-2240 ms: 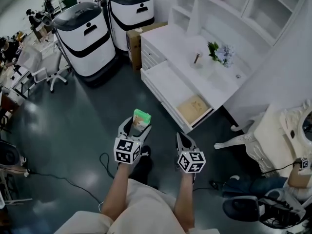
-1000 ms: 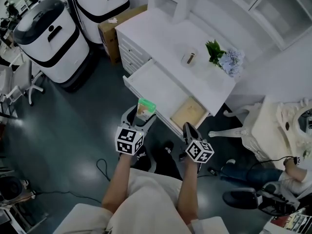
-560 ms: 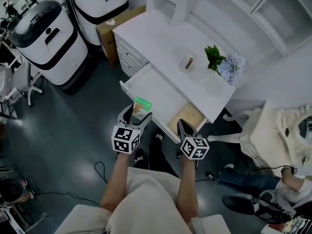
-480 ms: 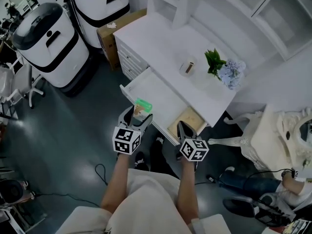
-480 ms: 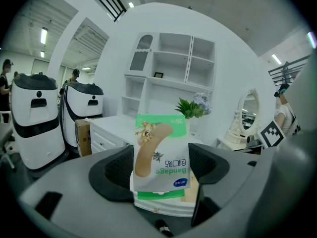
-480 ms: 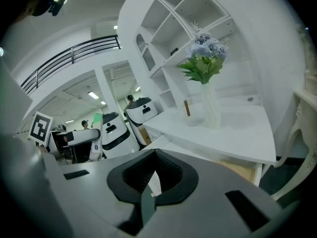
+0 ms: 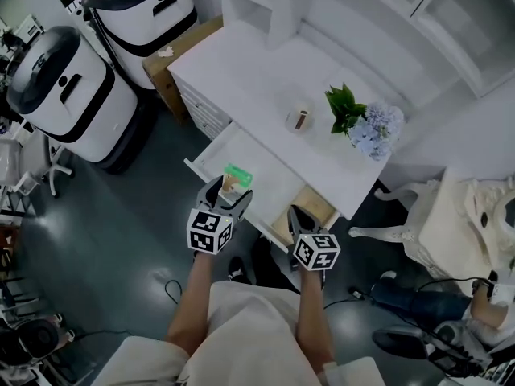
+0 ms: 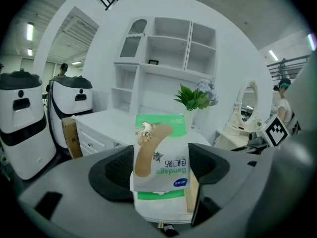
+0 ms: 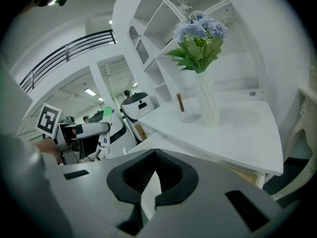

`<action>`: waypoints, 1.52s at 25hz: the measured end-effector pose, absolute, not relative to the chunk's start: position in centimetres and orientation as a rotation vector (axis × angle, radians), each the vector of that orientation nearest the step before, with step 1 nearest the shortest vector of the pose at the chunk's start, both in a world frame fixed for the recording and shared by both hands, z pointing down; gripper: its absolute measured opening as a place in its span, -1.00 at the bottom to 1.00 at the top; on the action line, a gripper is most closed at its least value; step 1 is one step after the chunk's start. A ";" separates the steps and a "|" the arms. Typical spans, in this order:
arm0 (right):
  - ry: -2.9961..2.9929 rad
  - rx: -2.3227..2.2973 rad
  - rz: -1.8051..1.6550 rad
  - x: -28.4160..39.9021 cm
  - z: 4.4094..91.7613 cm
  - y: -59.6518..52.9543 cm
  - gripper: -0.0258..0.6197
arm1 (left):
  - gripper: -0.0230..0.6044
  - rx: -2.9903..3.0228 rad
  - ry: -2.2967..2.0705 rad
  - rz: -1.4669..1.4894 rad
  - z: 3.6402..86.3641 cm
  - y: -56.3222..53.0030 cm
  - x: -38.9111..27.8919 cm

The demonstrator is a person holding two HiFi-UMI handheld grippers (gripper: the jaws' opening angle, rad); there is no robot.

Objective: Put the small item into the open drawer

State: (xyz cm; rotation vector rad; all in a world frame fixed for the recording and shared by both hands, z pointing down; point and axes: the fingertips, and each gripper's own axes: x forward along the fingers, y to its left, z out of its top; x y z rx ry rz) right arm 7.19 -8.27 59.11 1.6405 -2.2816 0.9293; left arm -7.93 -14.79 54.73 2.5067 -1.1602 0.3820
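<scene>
risk first: bandage packet (image 8: pixel 161 152) clamped upright in the left gripper (image 7: pixel 228 193), jaws pressing on both its sides, and by the head view riding just over the front left part of the open drawer (image 7: pixel 261 175). could land on the floor in front of the drawer if let go this near the front wall; height above the drawer not readable from here. could also tip and lean on the drawer's front wall instead of lying flat, being light, tall and gripped low. might clip the desk top (image 7: pixel 257 79) behind the drawer if carried too far in. probably wants a little more reach toward the drawer's middle before release.

right gripper (image 7: pixel 296 214) closed together on nothing, hanging just in front of the drawer's right end. could knock the drawer's front wall if swung along with the other.

containers: drawer mostly bare and white, with only a flat tan sheet (image 7: pixel 310 206) at its right end, nature unclear. behind the drawer, small clear jar (image 7: pixel 300 119) with something brown inside, and beside it a vase (image 9: pixel 208 103) of green leaves and pale blue flowers. beyond the drawer's left end, cardboard box (image 7: pixel 185 45), contents not visible.
</scene>
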 end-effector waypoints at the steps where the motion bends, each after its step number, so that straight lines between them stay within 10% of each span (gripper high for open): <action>1: -2.273 1.639 0.932 7.7 59.4 -8.6 -0.84 | 0.21 2.522 -1.144 0.407 55.0 -15.5 -7.5; 38: -2.145 1.479 0.962 13.6 67.0 -12.5 -0.84 | 0.21 2.714 -0.278 1.175 72.9 -18.9 4.5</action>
